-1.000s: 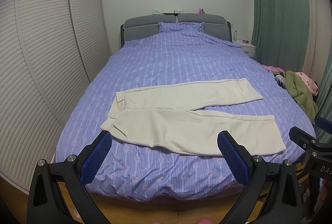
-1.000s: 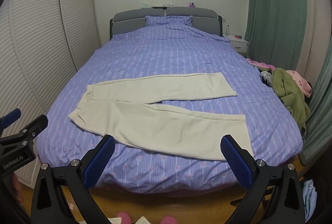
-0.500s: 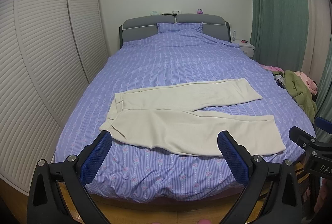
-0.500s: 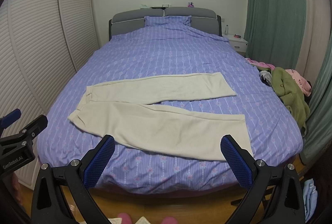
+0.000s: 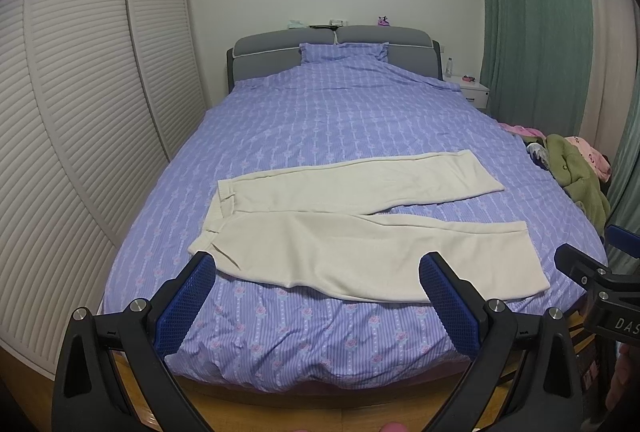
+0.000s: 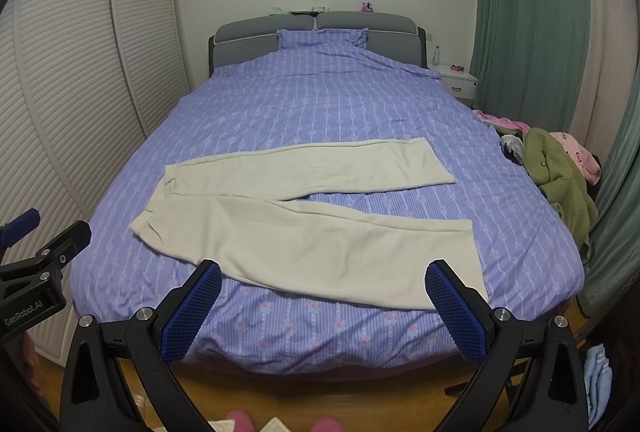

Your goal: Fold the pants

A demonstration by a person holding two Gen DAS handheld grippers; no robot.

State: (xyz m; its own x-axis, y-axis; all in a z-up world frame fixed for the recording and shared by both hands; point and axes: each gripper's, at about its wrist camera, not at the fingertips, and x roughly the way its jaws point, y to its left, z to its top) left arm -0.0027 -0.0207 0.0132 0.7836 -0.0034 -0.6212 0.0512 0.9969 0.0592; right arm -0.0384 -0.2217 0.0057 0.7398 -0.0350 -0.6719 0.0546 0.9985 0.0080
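Cream, soft knit pants (image 5: 360,228) lay flat across near half of purple striped bedspread (image 5: 340,120), legs splayed rightward. Likely light, limp, clingy; best pinched at waistband and hems. Left gripper (image 5: 318,290) and right gripper (image 6: 324,292) gaped wide, empty.

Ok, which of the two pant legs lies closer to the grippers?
The lower leg of the cream pants, running along the foot edge of the bed just beyond both open grippers. The other leg lies farther up, toward the headboard.

Louvred wardrobe (image 5: 80,104), green curtains (image 5: 532,24), wooden floor (image 6: 320,398).
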